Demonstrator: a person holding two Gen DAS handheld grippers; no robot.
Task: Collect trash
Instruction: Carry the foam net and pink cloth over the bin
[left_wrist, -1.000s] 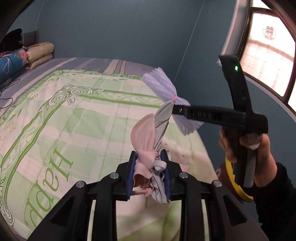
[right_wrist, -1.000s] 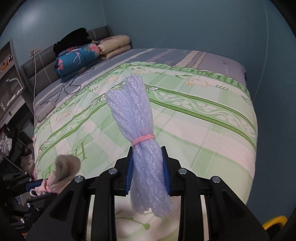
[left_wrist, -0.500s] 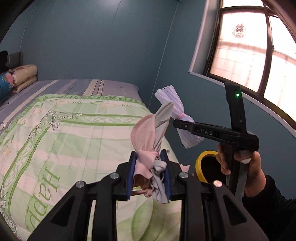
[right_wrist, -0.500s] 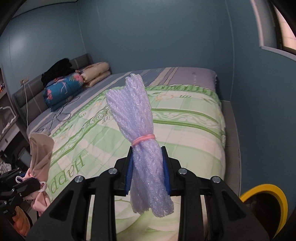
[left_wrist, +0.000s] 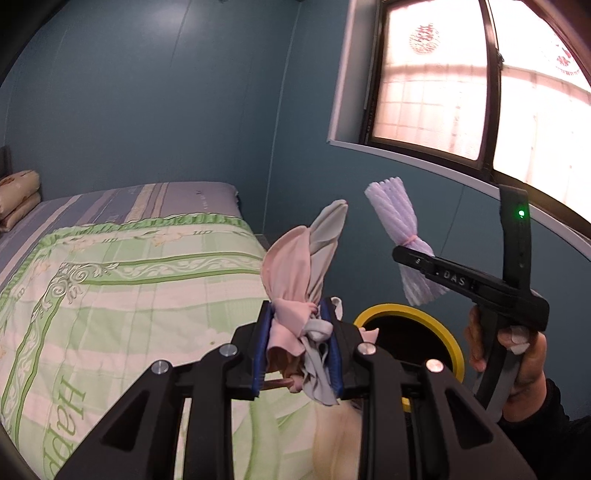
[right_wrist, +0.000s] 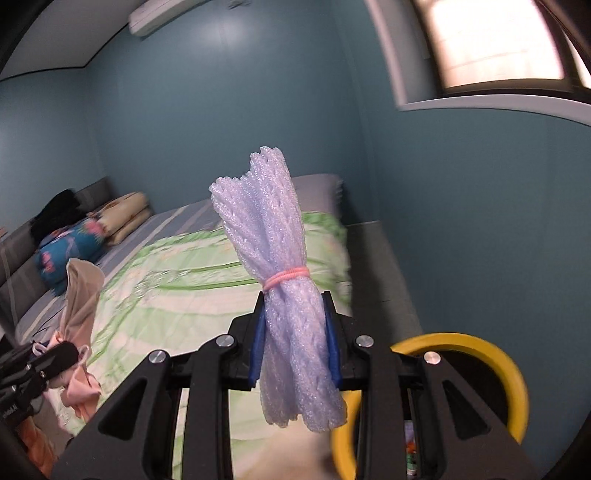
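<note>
Both loads sit near the yellow-rimmed bin (right_wrist: 476, 369). L gripper (left_wrist: 297, 343) pinches pink/grey cloth wad (left_wrist: 306, 273), R gripper (right_wrist: 293, 339) clamps foam-net bundle (right_wrist: 275, 251). Centre each over bin mouth before letting go, one at a time.

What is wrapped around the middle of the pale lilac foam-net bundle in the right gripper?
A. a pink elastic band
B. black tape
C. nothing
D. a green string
A: in the right wrist view a pink elastic band cinches the pale lilac foam-net bundle just above the blue pads of the right gripper, which are closed on it.
</note>
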